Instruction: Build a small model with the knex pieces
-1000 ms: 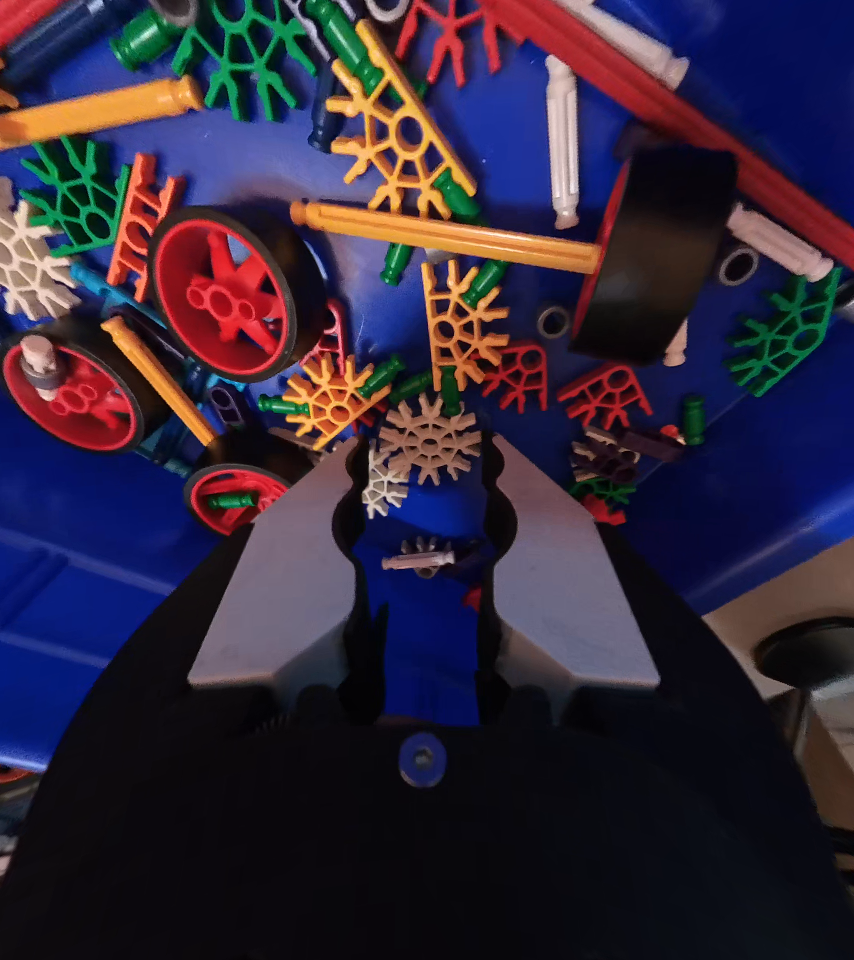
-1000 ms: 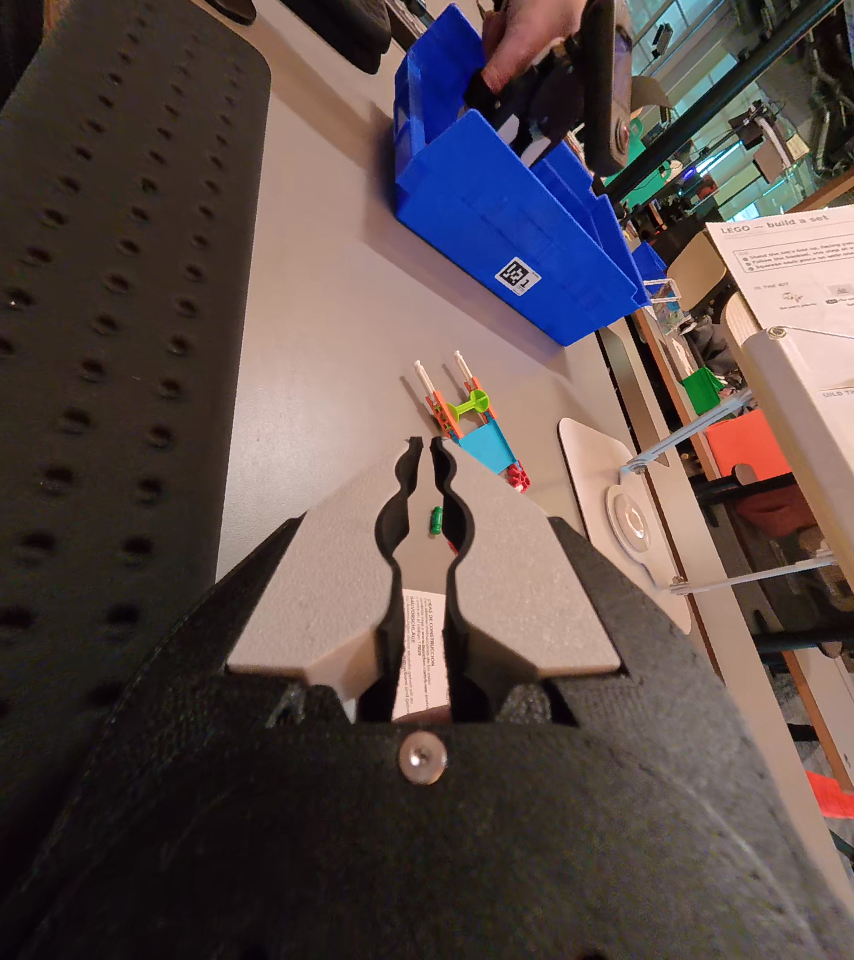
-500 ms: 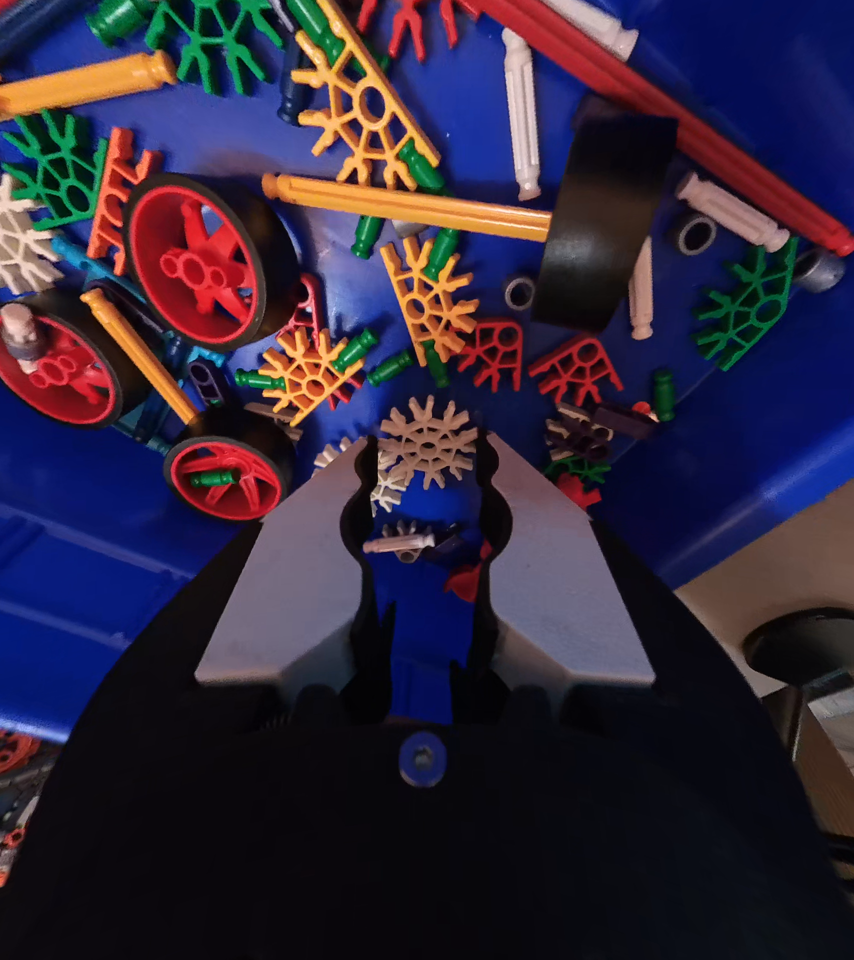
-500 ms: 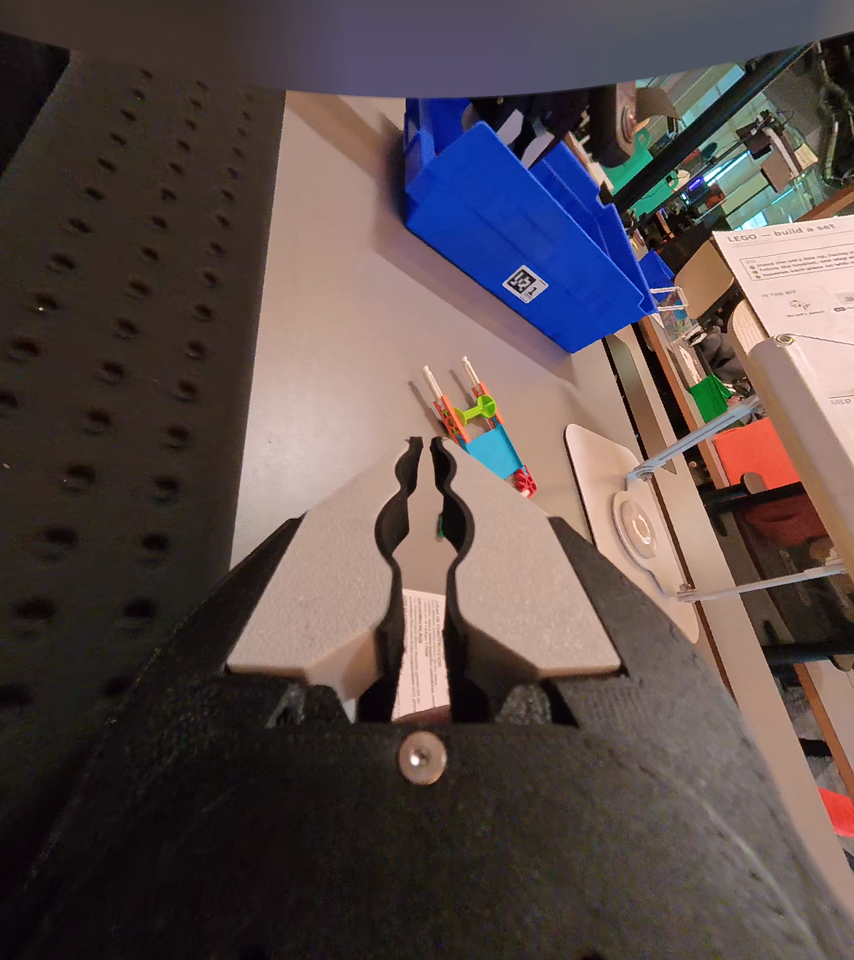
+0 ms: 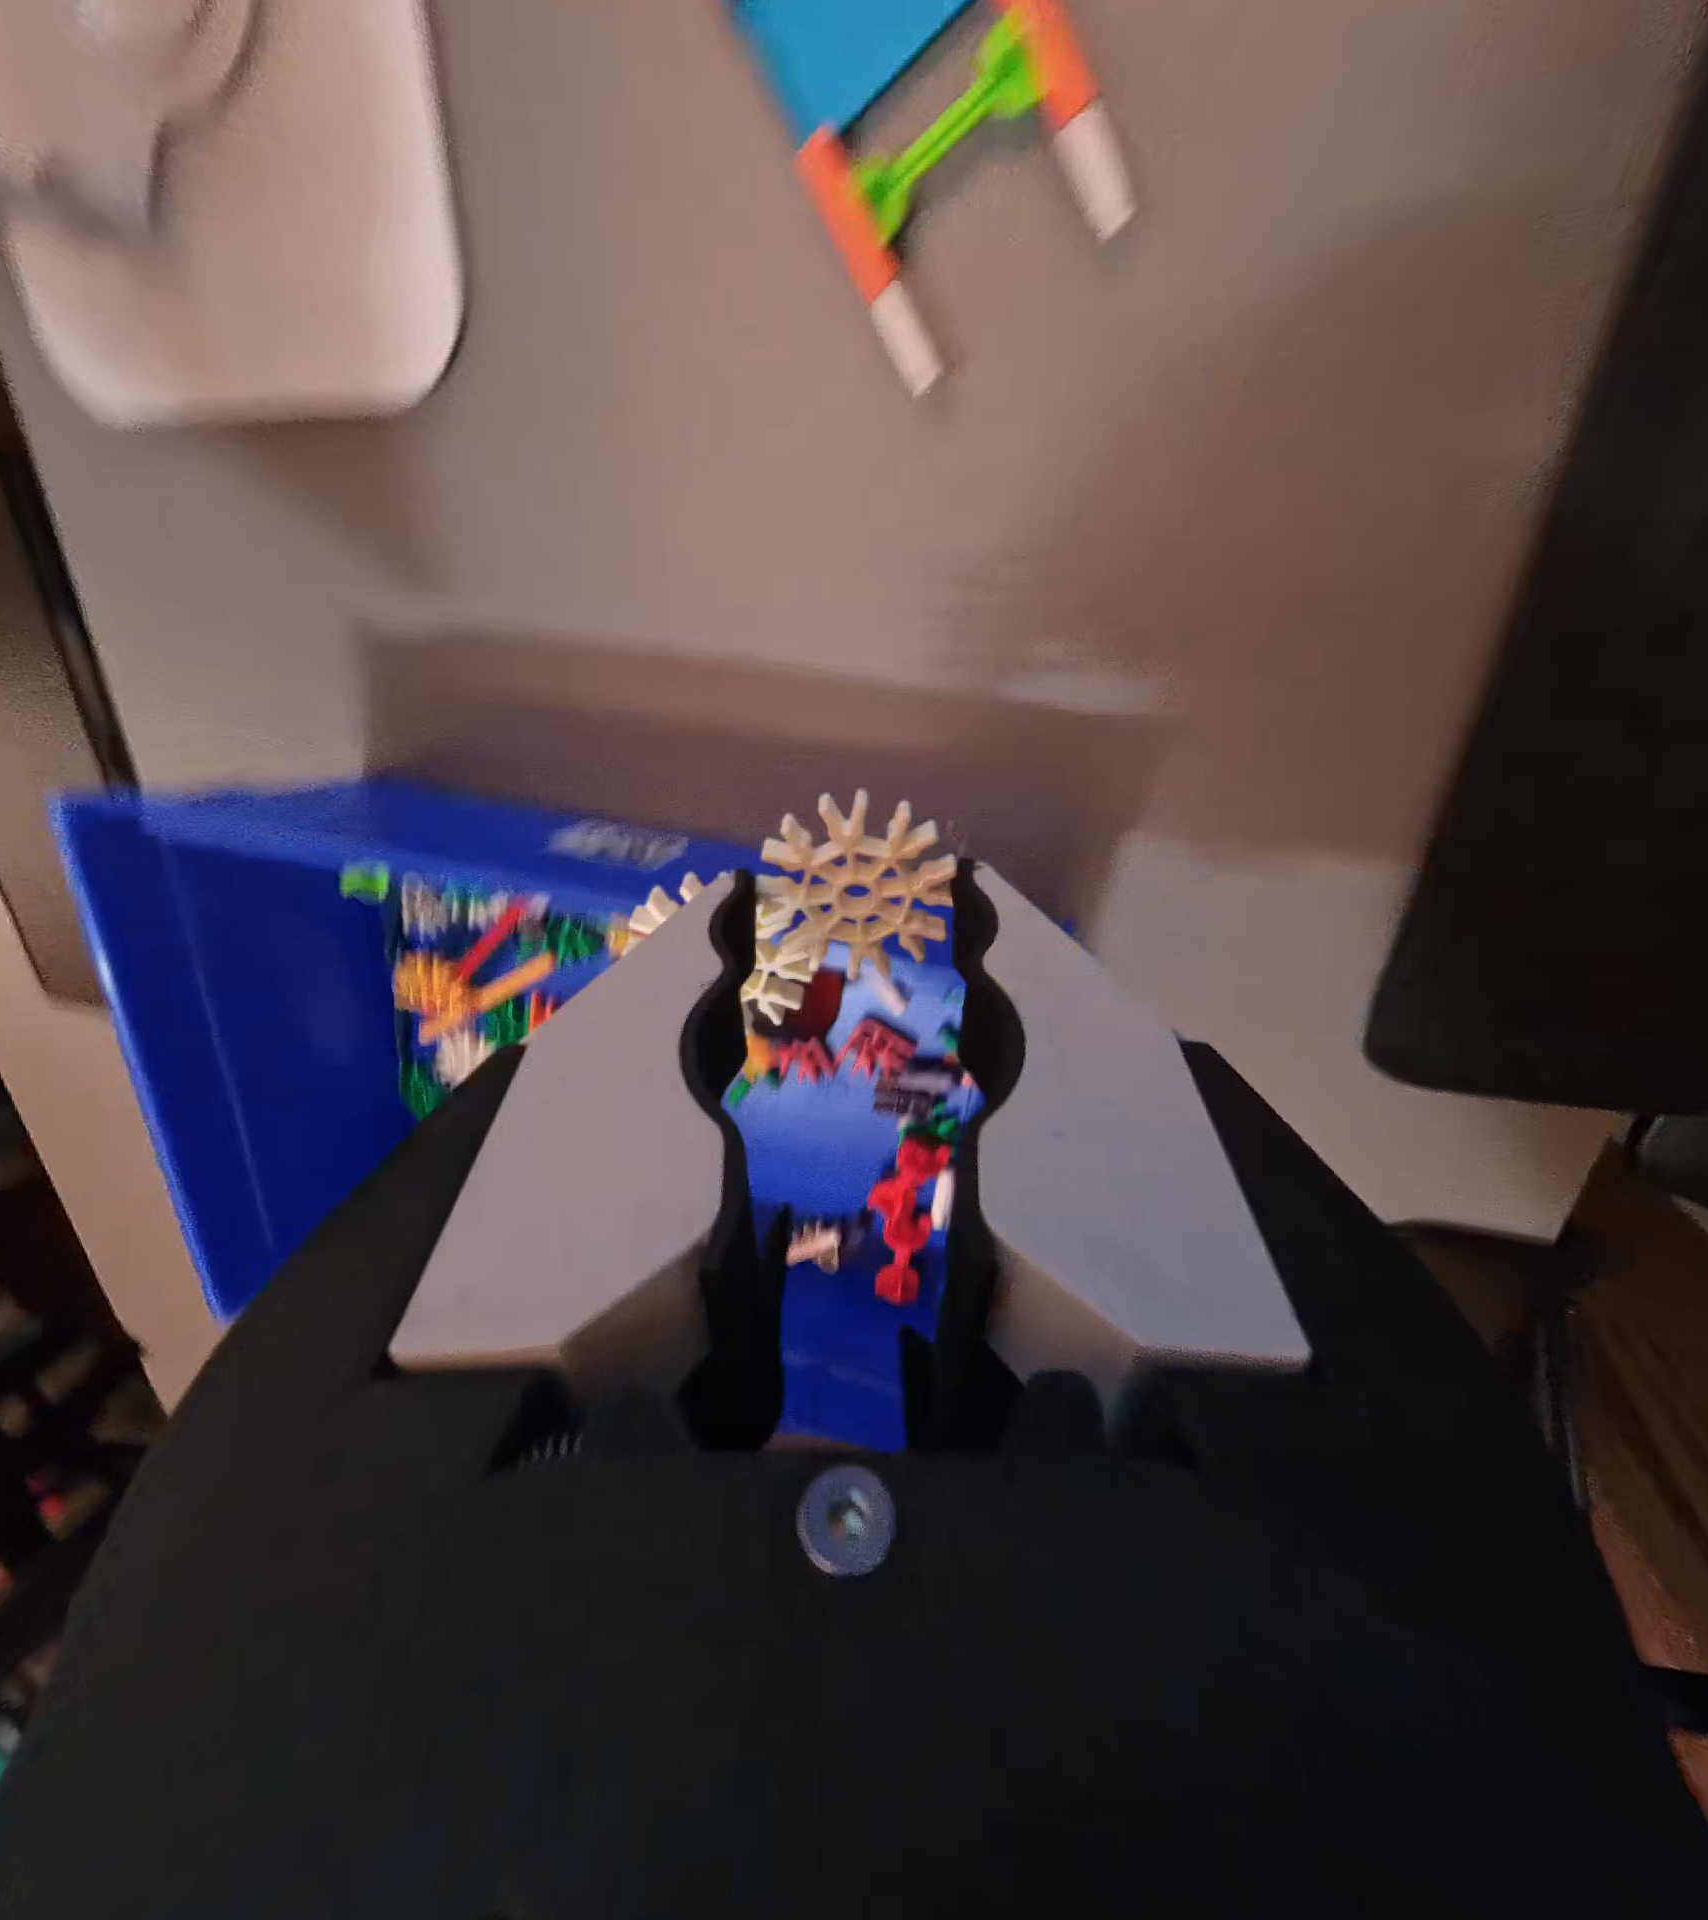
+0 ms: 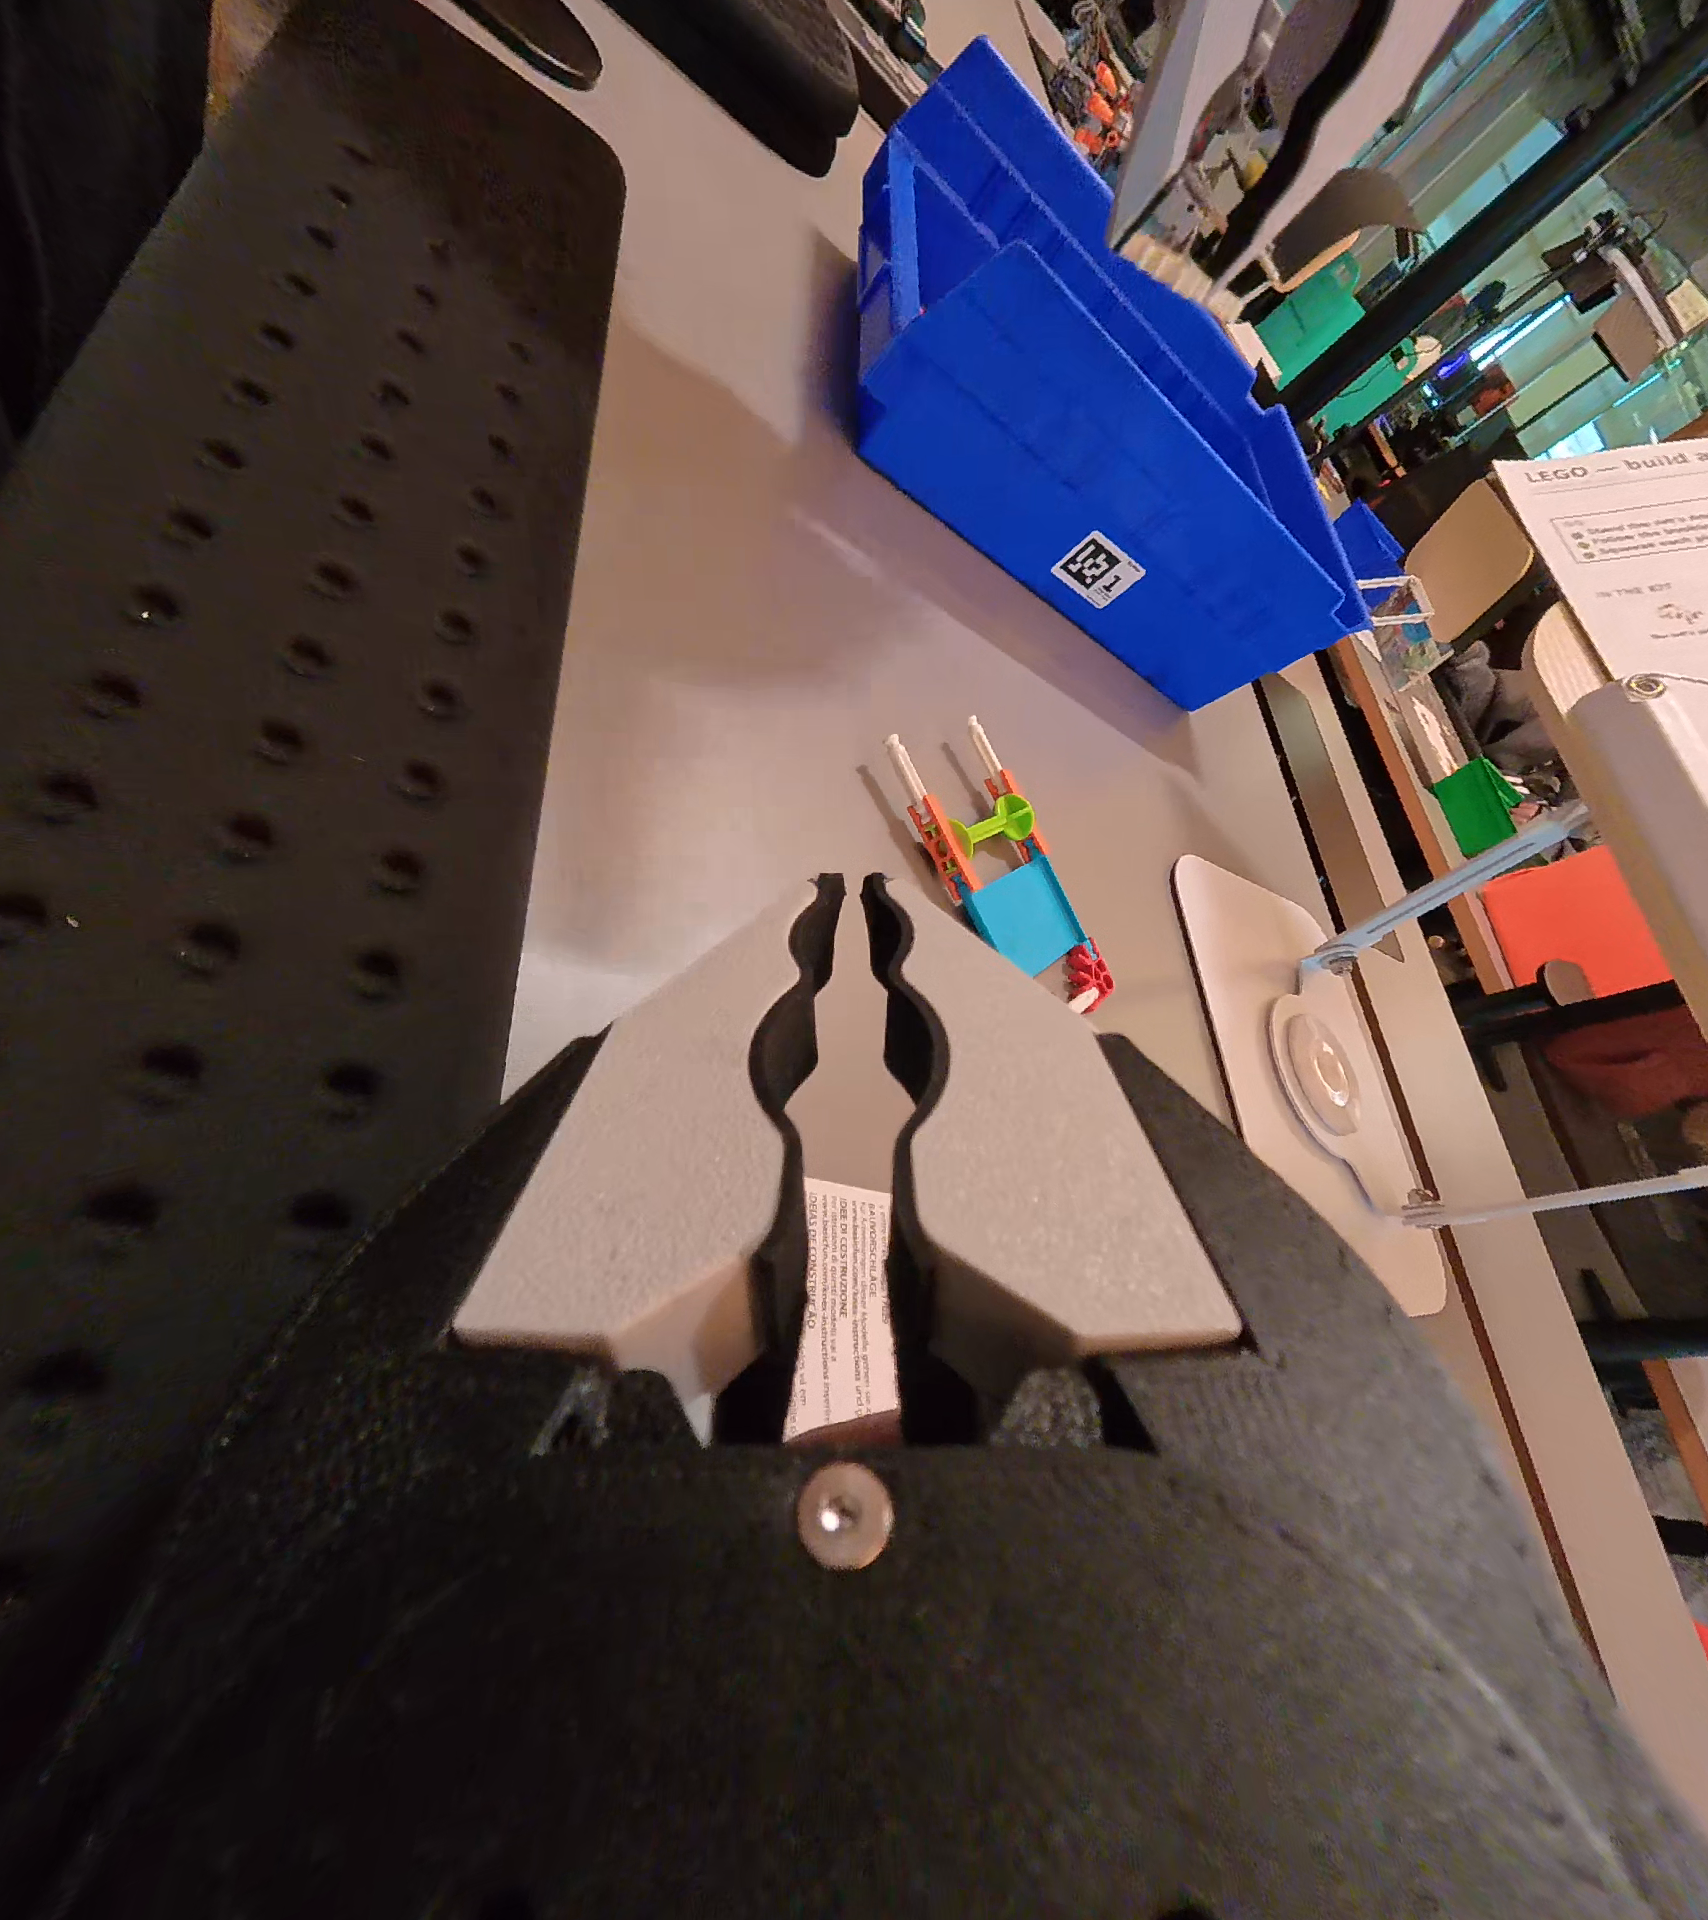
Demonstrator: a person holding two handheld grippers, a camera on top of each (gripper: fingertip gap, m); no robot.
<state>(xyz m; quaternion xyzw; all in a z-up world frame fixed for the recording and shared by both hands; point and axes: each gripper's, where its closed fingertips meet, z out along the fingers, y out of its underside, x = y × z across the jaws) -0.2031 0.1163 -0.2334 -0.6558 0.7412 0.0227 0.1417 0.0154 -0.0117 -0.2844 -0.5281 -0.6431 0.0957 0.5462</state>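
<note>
Snowflake connector [image 5: 848, 890], beige: clamped at my left gripper [image 5: 855, 894] tips, above blue bin [image 5: 237, 1039]. My right gripper [image 6: 852, 885]: nearly closed, empty, small assembly [image 6: 995, 873] just right on tabletop [image 6: 715, 644].

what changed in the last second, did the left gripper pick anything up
Yes. The left gripper closed on the beige snowflake connector and lifted it out of the blue bin, swinging to face the table and the small orange, green and blue assembly. The right gripper stayed low over the table, nearly shut and empty, by that assembly.
</note>
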